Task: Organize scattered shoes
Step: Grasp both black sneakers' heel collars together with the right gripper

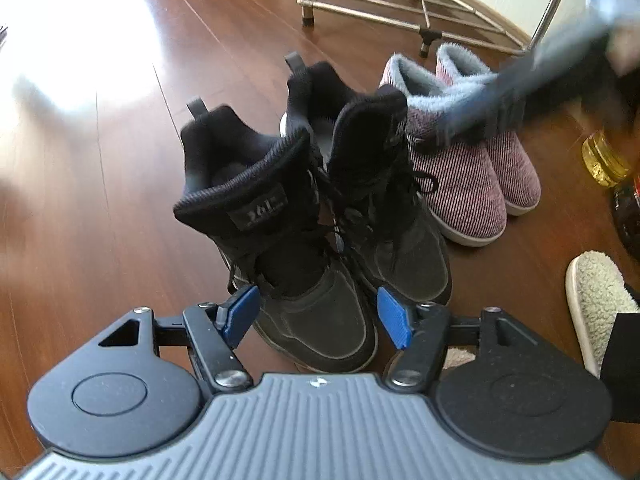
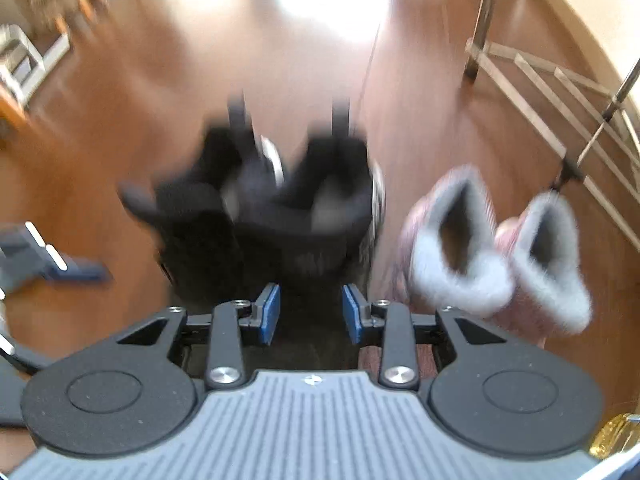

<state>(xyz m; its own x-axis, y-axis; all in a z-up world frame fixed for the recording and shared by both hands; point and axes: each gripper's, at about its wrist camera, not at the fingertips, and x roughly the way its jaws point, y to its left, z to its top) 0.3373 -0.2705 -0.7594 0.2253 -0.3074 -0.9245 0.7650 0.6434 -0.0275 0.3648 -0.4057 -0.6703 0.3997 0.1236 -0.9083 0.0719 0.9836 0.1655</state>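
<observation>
1. Left tool (image 1: 318, 316) open, blue pads flanking the toe of the nearer black sneaker (image 1: 296, 248), not pressing it.
2. Right tool (image 2: 308, 312) part open, nothing gripped, above the blurred black pair (image 2: 264, 208).
3. Pink slippers (image 1: 460, 168) side by side on the wooden floor (image 1: 100, 200), right of the sneakers.
4. Metal rack (image 1: 400, 0) beyond.

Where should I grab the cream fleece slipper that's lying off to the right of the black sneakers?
Grip the cream fleece slipper across its sole edge, coming down from above, probably with the right gripper. Only its fuzzy lining and pale rim show, half hidden at the frame edge, so the rim is the one firm, narrow part the pads could close on.
</observation>
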